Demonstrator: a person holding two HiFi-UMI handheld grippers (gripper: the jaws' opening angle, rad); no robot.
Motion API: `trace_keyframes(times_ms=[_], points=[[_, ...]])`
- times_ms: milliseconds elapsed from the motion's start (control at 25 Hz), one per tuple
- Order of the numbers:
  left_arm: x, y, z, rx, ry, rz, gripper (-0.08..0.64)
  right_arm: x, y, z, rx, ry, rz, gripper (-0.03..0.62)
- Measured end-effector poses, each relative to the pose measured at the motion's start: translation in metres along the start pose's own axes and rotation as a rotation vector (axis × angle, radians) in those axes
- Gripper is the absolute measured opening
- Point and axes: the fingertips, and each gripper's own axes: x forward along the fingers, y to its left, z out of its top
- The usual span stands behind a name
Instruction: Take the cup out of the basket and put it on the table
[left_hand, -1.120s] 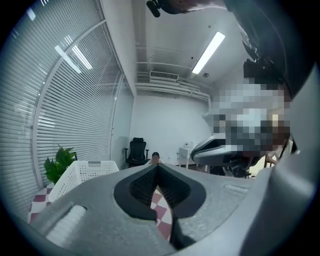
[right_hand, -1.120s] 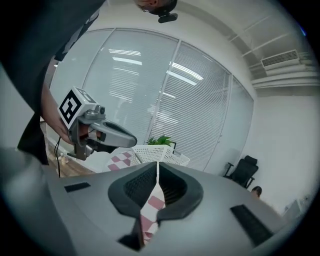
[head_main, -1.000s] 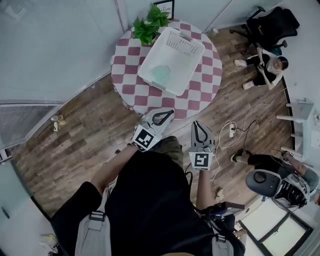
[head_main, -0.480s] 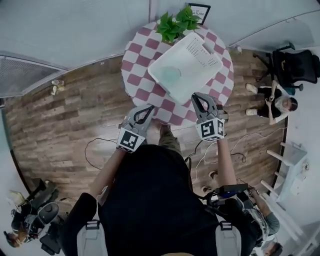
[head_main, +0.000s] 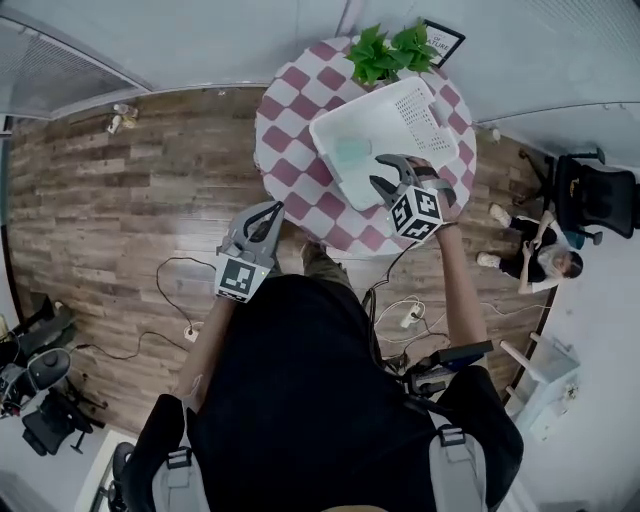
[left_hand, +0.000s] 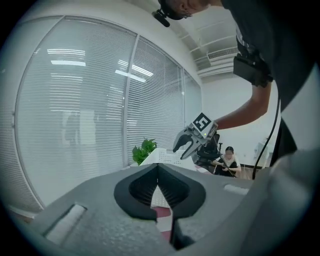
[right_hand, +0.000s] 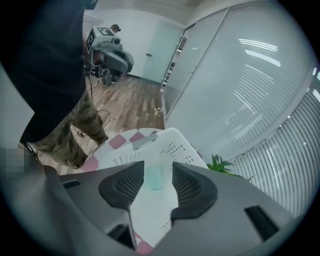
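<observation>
The cup (head_main: 352, 152), pale green and translucent, stands upright inside the white basket (head_main: 425, 125) on the round red-and-white checked worktop (head_main: 290, 130), with a leafy plant (head_main: 392, 48) just beyond the basket. The right gripper (head_main: 383, 172) hangs over the basket's near edge, pointing down. Its fingers have just been opening and stand spread, pinching nothing, and the cup shows through the gap, clear of both. The left gripper (head_main: 266, 214) is off the worktop's near side, over the wooden floor (head_main: 120, 200), its fingers pressed together on nothing
</observation>
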Motion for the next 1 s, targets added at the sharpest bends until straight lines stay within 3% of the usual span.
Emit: trace_keyframes(times_ms=[160,1000], points=[[-0.008,0.006,-0.004,-0.023,-0.004,0.066,0.005,0.019,-0.003,-0.012,-0.067,0.038,0.070,0.183],[-0.047,0.031,-0.042,-0.111,0.065,0.278,0.005,0.140,0.008,-0.052,-0.160,0.177,0.362,0.330]])
